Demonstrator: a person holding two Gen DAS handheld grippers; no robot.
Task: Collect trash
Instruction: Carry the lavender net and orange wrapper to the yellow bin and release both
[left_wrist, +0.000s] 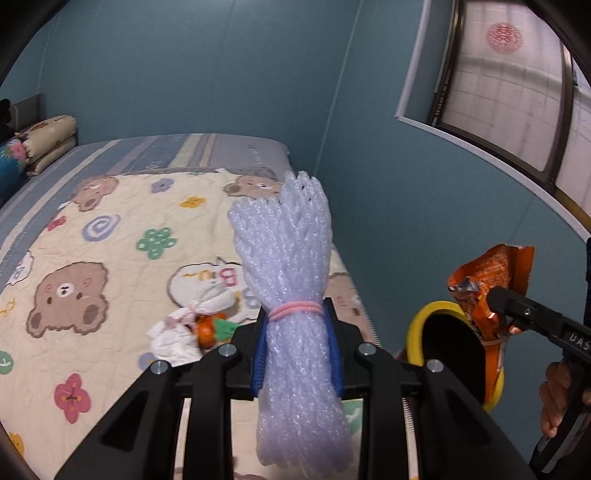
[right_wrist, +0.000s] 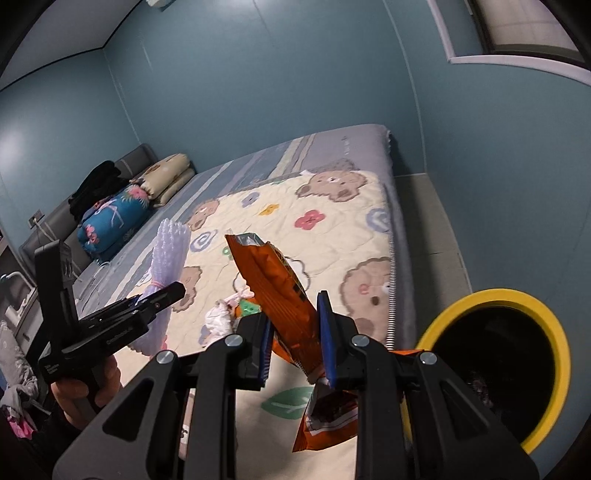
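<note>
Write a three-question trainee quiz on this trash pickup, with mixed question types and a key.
1. True or false: the left gripper is shut on the white foam netting bundle.
2. The right gripper holds: A) a tissue, B) an orange snack bag, C) nothing.
3. What colour is the rim of the trash bin beside the bed?

Key: 1 true; 2 B; 3 yellow.
</note>
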